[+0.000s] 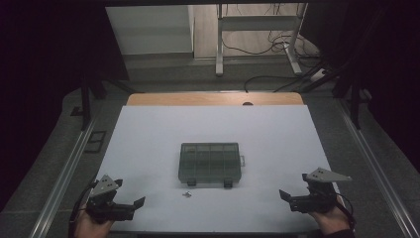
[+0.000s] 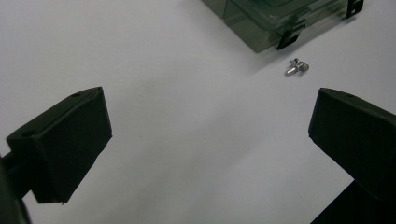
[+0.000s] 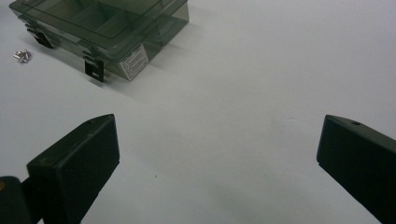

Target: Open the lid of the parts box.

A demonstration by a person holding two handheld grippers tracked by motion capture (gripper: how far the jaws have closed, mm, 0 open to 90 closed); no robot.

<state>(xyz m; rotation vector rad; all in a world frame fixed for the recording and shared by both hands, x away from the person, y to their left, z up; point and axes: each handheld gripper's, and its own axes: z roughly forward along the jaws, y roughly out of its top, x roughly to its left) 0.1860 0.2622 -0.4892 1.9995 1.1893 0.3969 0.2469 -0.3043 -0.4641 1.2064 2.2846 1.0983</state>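
Observation:
A smoky clear plastic compartment box [image 1: 209,162] lies shut in the middle of the white table top [image 1: 148,144], its two black latches toward me. A few small silver screws [image 1: 186,194] lie just in front of it. The left gripper view has the screws [image 2: 297,66] and a corner of the box [image 2: 261,28] ahead. In the right gripper view the box [image 3: 102,23] and the screws [image 3: 22,56] lie at the upper left. My left gripper [image 1: 132,208] rests open at the near left. At the near right my right gripper [image 1: 288,200] stands open. Both hold nothing.
A strip of wooden table [image 1: 213,99] borders the white sheet's far edge. Metal rails [image 1: 64,173] run along both sides. Beyond stand a white frame's legs [image 1: 219,49] and loose cables [image 1: 277,79] on the floor.

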